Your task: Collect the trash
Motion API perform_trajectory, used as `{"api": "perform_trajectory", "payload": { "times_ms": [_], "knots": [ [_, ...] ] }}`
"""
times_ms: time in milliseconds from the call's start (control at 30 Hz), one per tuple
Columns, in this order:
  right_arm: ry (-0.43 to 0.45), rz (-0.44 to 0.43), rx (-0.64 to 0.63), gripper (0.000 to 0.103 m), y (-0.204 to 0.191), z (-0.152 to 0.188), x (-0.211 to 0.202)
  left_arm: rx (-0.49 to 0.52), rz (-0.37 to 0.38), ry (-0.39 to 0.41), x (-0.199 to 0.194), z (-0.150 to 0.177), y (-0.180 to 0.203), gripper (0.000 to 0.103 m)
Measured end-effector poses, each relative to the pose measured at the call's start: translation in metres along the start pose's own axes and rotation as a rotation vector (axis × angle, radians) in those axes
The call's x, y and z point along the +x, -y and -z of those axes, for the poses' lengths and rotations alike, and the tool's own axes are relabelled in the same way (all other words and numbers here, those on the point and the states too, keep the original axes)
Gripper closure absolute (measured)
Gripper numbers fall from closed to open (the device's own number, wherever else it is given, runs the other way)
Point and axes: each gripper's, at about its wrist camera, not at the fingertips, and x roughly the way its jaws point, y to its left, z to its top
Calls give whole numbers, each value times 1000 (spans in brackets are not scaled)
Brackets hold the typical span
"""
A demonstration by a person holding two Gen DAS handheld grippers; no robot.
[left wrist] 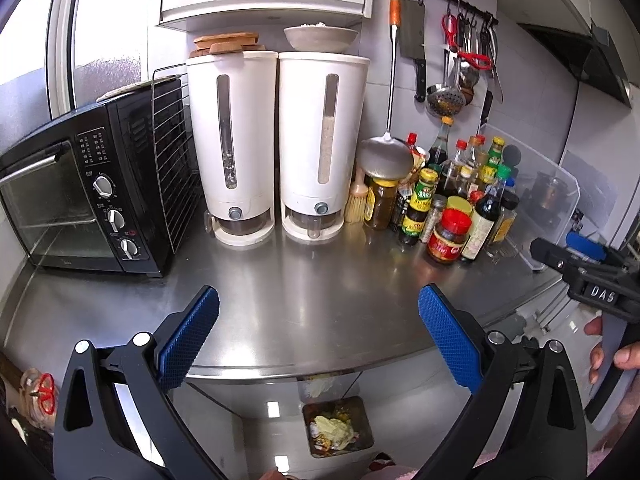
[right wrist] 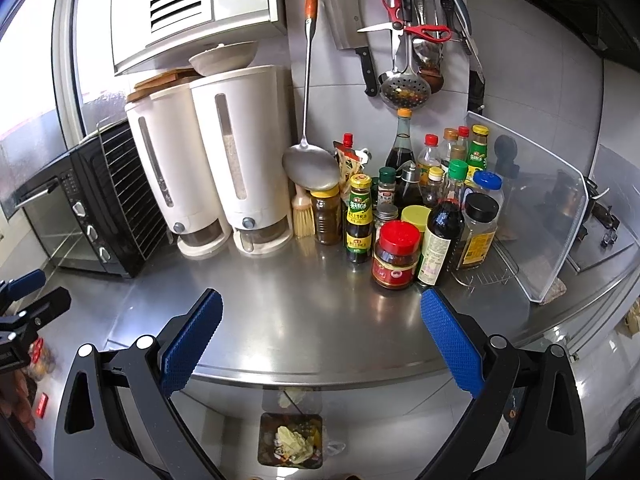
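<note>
Plainly, your trash bin (left wrist: pixel 338 426) sits below the counter edge (left wrist: pixel 280 374), between both empty, spread grippers — left gripper (left wrist: pixel 318 336), right gripper (right wrist: pixel 322 338) — no counter trash visible.

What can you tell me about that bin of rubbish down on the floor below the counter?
The small, dark, square-mouthed trash bin stands on the floor just in front of the shiny steel counter, below its edge. It is open, with no lid in view, and looks well filled: a crumpled pale yellow wad lies on top of mixed scraps. Clear plastic, perhaps a liner, spills over its right side. Neither claw touches it; both hang open above the counter's edge.
</note>
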Motion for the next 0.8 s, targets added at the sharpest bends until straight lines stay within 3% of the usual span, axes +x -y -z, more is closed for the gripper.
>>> {"api": "perform_trajectory", "payload": {
  "times_ms": [800],
  "knots": [
    [-11,15,11,3,9,-4,11,-59,70,-10,6,-8,-4,8]
  ]
}}
